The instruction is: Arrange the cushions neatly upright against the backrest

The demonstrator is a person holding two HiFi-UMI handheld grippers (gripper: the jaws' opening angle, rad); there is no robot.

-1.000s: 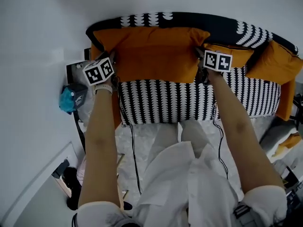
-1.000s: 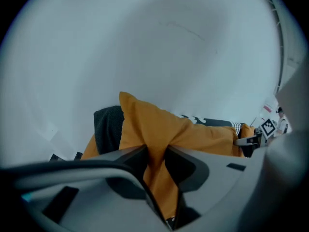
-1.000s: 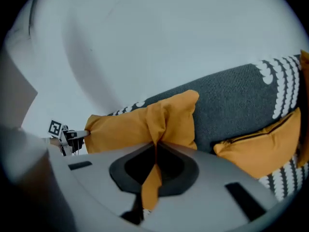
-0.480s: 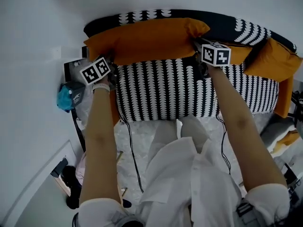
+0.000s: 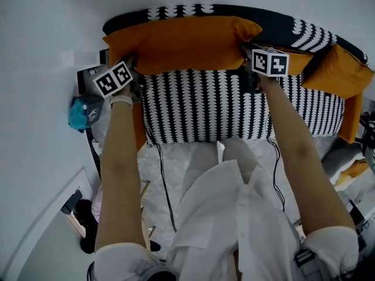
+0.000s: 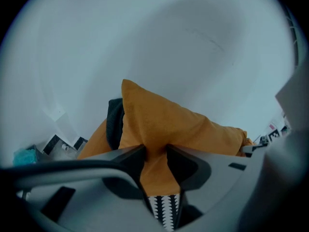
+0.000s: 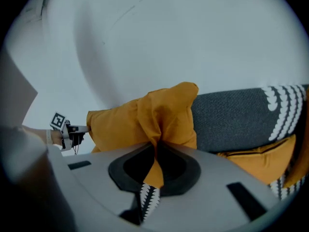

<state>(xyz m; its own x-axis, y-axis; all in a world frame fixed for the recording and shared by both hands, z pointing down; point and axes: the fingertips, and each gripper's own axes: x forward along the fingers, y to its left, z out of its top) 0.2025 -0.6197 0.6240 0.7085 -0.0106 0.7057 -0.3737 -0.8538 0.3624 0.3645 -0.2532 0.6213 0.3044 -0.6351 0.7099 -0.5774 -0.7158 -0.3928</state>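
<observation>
Nearest the onlooker, the head view shows the person's two forearms reaching out over the black-and-white patterned sofa seat (image 5: 205,107). Only this view shows the whole layout.

The left claw (image 5: 132,68) sits at the seat's left end and the right claw (image 5: 246,50) further to the right. Between them lies the long orange cushion (image 5: 181,43).

The head view does not show the grips; the two gripper views do.
- Left gripper view: the left claw (image 6: 155,151) is clamped on a pinched fold of the cushion's (image 6: 164,122) left corner. Its jaws have just been closing, with orange fabric between them.
- Right gripper view: the right claw (image 7: 157,148) is nearly together, pinching a thin fold of the cushion's (image 7: 149,117) right corner. Its jaws have also just been closing. This view also shows the left claw's marker cube (image 7: 58,121) at the cushion's far end.

Cushion orientation:
- Its long axis runs side to side, parallel to the backrest (image 5: 275,27).
- It rests at the back of the seat against the backrest.
- Its broad face is turned toward the person.

Beyond the right claw, a smaller orange cushion (image 5: 300,63) lies along the backrest. A further orange cushion (image 5: 337,72) sits at the sofa's right end. A white wall (image 5: 53,16) stands behind the sofa.
</observation>
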